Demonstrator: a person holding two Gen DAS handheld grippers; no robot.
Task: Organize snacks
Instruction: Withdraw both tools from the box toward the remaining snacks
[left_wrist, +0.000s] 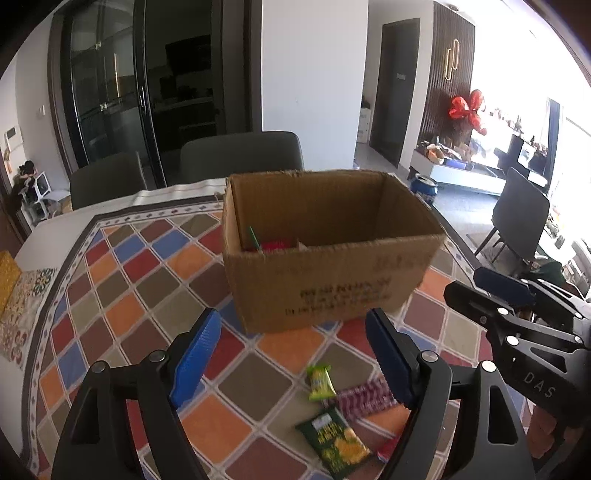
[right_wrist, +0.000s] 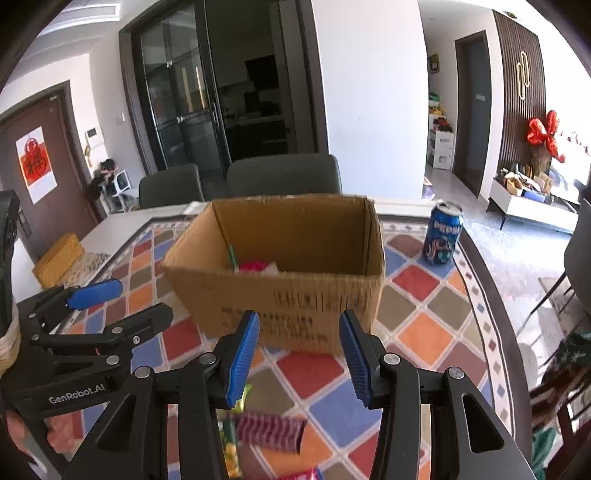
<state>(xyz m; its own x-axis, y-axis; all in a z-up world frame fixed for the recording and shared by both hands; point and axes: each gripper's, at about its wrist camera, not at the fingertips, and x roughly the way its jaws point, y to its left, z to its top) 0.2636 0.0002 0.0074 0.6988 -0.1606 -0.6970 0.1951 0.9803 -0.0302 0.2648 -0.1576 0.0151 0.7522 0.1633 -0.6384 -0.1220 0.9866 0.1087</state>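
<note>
Hovering over the patterned tabletop (left_wrist: 140, 280), left hand-held gripper (left_wrist: 295, 354) spread wide and pinching nothing, right hand-held gripper (right_wrist: 299, 354) part open and likewise empty, both aimed down at the loose snacks, probably for picking. Counted left to right on the cloth: light green bar (left_wrist: 320, 382), dark green chip packet (left_wrist: 338, 443), striped purple wrapper (left_wrist: 364, 402), a red packet's corner (left_wrist: 388, 448). Stood just beyond them, one open cardboard box (left_wrist: 332, 288) already holding a few snacks, likely the collecting place.

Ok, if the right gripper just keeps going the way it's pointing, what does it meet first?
Probably the near wall of the cardboard box, dead ahead of the open, empty right gripper. It points downward, so it might meet the tablecloth first; depth is unclear.
</note>
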